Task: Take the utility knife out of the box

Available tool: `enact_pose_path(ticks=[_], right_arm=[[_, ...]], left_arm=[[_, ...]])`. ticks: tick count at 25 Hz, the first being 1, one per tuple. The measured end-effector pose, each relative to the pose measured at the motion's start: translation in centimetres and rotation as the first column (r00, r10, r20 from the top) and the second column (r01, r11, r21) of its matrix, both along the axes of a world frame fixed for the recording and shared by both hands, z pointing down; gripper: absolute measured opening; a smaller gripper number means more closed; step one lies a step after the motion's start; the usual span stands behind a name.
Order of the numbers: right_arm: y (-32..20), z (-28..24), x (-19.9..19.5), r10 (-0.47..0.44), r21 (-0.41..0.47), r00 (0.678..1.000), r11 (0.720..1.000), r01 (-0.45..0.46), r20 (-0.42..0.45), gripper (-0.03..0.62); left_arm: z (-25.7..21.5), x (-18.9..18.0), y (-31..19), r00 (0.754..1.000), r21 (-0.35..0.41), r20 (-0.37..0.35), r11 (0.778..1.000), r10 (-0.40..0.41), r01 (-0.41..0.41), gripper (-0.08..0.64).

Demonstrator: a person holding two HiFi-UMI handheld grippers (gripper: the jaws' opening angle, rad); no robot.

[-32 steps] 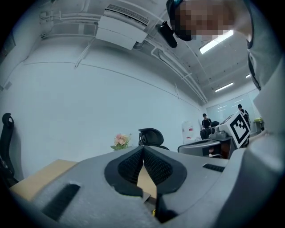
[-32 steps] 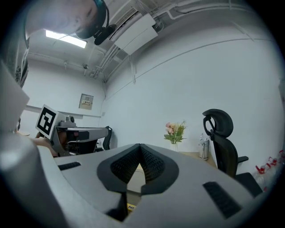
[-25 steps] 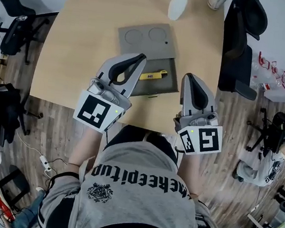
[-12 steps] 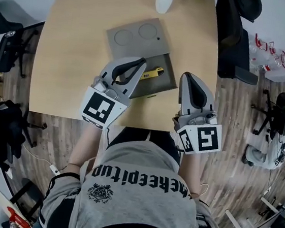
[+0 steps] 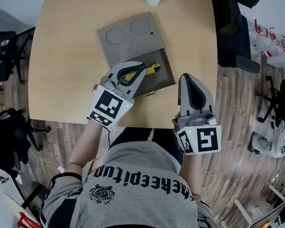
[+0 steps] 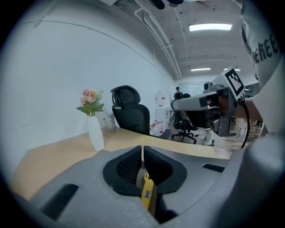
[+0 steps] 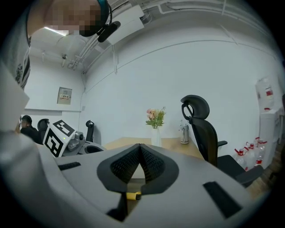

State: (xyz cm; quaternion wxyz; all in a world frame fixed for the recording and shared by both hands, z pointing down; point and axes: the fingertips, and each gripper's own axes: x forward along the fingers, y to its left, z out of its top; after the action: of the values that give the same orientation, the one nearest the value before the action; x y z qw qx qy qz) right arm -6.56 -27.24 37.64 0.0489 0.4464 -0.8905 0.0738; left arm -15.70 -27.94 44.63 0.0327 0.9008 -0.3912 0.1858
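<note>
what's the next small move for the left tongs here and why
Probably open the left tongs before dropping lower: they are shut, tips together, just above the yellow utility knife lying in the open box, so they cannot straddle it yet.

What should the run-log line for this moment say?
left gripper: jaws shut, over yellow utility knife | knife: in open grey box, ungripped | right gripper: jaws shut, empty, beside box
</note>
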Motion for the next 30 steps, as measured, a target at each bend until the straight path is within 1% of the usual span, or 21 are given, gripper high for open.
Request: enact_pose_path(ticks=[3, 7, 14, 22, 25, 26, 28, 30], right_arm=[[0.1, 0.6, 0.4, 0.013, -0.016, 1.0, 1.0, -0.013, -0.002, 0.006], [0.2, 1.0, 0.7, 0.027, -0.03, 1.0, 0.999, -0.027, -0.005, 0.006], [1.0, 2.1, 1.8, 0.052, -0.066, 0.999, 0.996, -0.053, -0.018, 0.006], [1.4, 2.8, 2.8, 0.08, -0.089, 0.996, 0.993, -0.082, -0.032, 0.006], [1.6, 3.0, 3.3, 0.091, -0.093, 0.995, 0.991, -0.093, -0.035, 0.006], [1.6, 3.0, 3.4, 0.093, -0.093, 0.995, 0.991, -0.096, -0.036, 0.006], [1.7, 3.0, 3.7, 0.098, -0.095, 0.994, 0.99, -0.102, -0.037, 0.006], [1.8, 3.0, 4.1, 0.104, -0.095, 0.994, 0.99, -0.107, -0.039, 0.006]], left_arm=[[2.1, 0.2, -0.1, 1.0, -0.058, 0.022, 0.998, 0.019, -0.018, 0.02], [5.0, 0.5, -0.2, 0.996, -0.128, 0.065, 0.991, 0.059, -0.05, 0.02], [10.3, 1.3, 0.3, 0.984, -0.262, 0.126, 0.961, 0.126, -0.09, 0.02], [13.5, 1.9, 0.4, 0.967, -0.333, 0.17, 0.935, 0.188, -0.123, 0.021], [14.3, 1.9, 0.3, 0.961, -0.346, 0.191, 0.93, 0.201, -0.126, 0.021], [14.5, 1.9, 0.3, 0.959, -0.35, 0.195, 0.928, 0.203, -0.126, 0.026], [14.9, 1.9, 0.3, 0.957, -0.364, 0.198, 0.922, 0.212, -0.129, 0.071], [15.3, 2.1, 0.3, 0.952, -0.38, 0.204, 0.915, 0.228, -0.138, 0.089]])
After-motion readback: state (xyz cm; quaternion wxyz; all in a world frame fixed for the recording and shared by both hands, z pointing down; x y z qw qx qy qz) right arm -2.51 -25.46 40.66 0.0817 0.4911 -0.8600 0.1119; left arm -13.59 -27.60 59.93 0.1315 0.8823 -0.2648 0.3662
